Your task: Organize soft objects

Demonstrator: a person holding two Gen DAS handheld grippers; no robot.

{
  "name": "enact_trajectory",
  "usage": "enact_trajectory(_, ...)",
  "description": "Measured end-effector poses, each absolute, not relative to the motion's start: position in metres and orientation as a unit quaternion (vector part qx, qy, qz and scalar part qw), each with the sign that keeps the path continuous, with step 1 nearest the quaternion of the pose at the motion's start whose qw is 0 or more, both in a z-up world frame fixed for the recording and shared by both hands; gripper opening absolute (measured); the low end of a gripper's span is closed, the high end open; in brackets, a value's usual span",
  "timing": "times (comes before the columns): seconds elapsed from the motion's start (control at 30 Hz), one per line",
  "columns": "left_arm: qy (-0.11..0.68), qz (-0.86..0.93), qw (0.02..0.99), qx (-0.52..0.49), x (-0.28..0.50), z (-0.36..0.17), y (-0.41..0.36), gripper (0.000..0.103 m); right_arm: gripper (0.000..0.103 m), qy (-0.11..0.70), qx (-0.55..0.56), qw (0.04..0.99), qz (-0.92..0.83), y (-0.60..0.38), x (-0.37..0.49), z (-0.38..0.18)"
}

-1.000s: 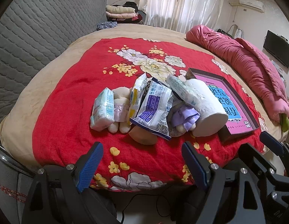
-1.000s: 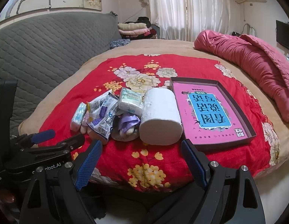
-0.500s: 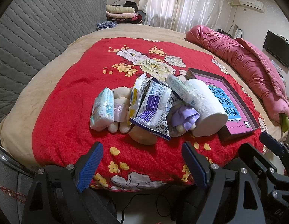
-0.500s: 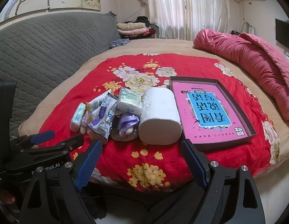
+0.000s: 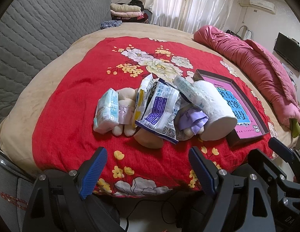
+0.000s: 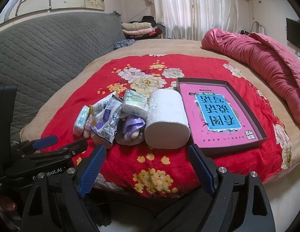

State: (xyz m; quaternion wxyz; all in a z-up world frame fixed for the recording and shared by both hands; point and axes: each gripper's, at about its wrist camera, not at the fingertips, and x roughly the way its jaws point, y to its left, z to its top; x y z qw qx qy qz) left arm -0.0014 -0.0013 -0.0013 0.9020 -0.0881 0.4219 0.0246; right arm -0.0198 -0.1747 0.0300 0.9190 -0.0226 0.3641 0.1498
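A pile of soft things lies on the red floral blanket (image 5: 72,100): a white paper roll (image 5: 212,108) (image 6: 165,121), a blue-white wipes packet (image 5: 161,110) (image 6: 107,118), a small tissue pack (image 5: 107,112) (image 6: 82,118), another tissue pack (image 6: 134,102), a cream plush toy (image 5: 124,100) and a purple cloth piece (image 5: 192,119) (image 6: 132,125). A dark box lid with a pink book (image 5: 244,106) (image 6: 219,112) lies right of the roll. My left gripper (image 5: 148,172) is open and empty, short of the pile. My right gripper (image 6: 148,170) is open and empty, just in front of the roll.
A rolled pink quilt (image 6: 262,58) lies along the bed's right side. A grey quilted headboard (image 5: 33,29) is at the left. Folded clothes (image 6: 138,29) are stacked at the far end. The left gripper shows in the right wrist view (image 6: 45,147) at the lower left.
The right gripper has edged slightly closer to the pile. The left view is unchanged.
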Motion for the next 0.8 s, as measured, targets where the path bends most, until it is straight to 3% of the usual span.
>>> enact_trajectory(0.37, 0.432, 0.040, 0.892, -0.126, 0.006, -0.013, 0.029, 0.085, 0.087, 0.371, -0.025, 0.915, 0.159, -0.170, -0.015, 0.025)
enact_trajectory(0.8, 0.441, 0.007, 0.864, -0.242, 0.060, -0.044, 0.105, 0.085, 0.087, 0.371, -0.047, 0.912, 0.169, -0.157, 0.003, 0.016)
